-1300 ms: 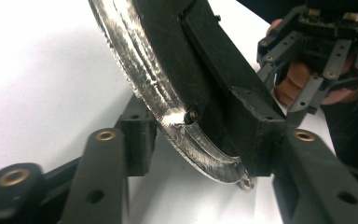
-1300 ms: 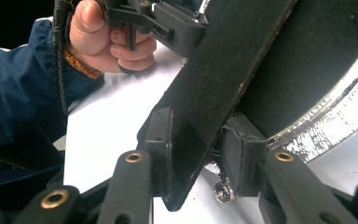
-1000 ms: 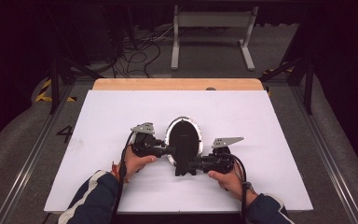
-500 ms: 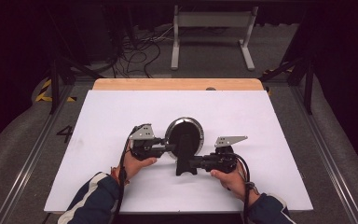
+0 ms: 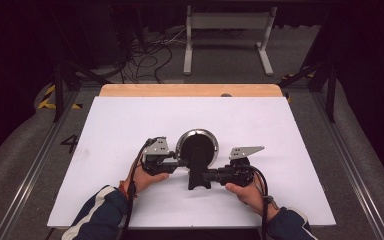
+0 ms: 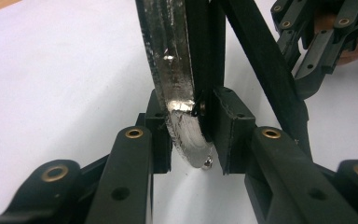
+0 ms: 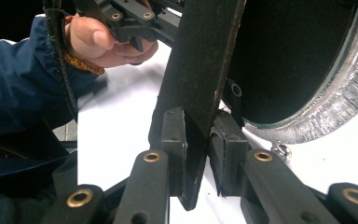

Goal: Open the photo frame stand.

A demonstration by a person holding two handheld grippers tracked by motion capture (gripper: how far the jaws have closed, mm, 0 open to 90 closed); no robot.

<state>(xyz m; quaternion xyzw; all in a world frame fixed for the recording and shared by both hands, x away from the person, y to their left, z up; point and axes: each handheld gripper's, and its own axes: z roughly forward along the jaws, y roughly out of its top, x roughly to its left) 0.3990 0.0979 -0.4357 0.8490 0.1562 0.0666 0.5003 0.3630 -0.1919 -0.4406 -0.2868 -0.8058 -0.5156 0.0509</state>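
An oval picture frame with a silver rim and a black back stands near the front middle of the white table top. Its black prop leg reaches toward me. My left gripper comes in from the left, and in the left gripper view my left gripper is shut on the rim's lower edge. My right gripper comes in from the right. The right gripper view shows my right gripper shut on the prop leg, with the frame's back behind it.
A wooden strip borders the table's far edge. On the floor beyond it are a grey metal stand and loose cables. Dark rails run along both sides. White surface lies open to the left, right and behind the frame.
A second ago the oval showed a light centre; now its black back and prop leg face the camera. Both grippers have kept their hold and shifted slightly with it.
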